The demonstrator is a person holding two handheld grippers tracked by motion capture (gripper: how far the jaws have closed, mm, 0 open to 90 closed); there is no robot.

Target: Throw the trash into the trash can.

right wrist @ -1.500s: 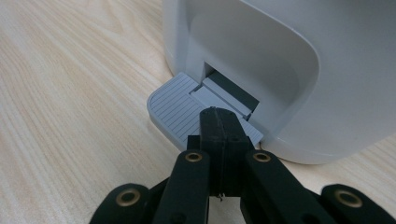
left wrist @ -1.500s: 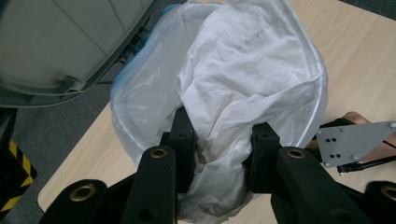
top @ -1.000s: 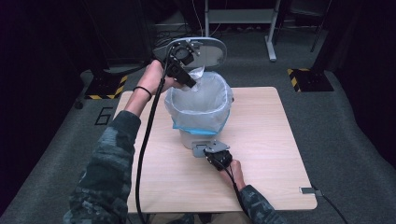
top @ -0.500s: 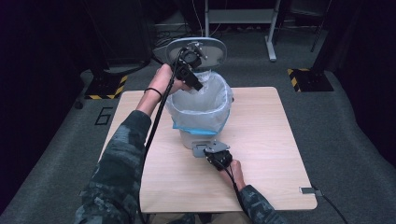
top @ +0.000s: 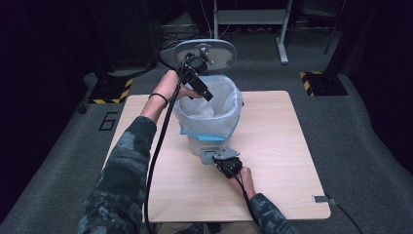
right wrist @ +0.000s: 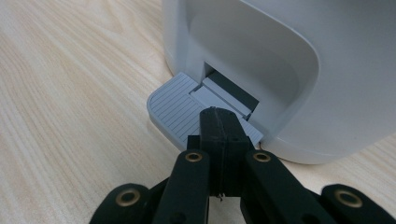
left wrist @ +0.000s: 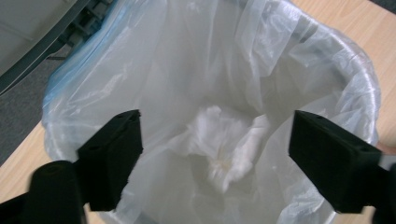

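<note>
The left gripper (top: 203, 92), jaws spread and empty, hangs over the bin (top: 209, 114) at the desk's far edge; earlier it gripped something pale above the rim, so the tissue (left wrist: 224, 140) now lying in the liner looks dropped. The right gripper (right wrist: 219, 122), clenched, keeps pressing the pedal (right wrist: 175, 109), lid (top: 216, 51) up.

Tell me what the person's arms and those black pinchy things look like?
Both sleeves are dark camouflage, and a dark band circles the left wrist. Each hand holds a black tool. The left tool has two blocky black jaws and a thick black cable. The right tool has linked arms with brass-coloured pins and a grey plate on top.
</note>
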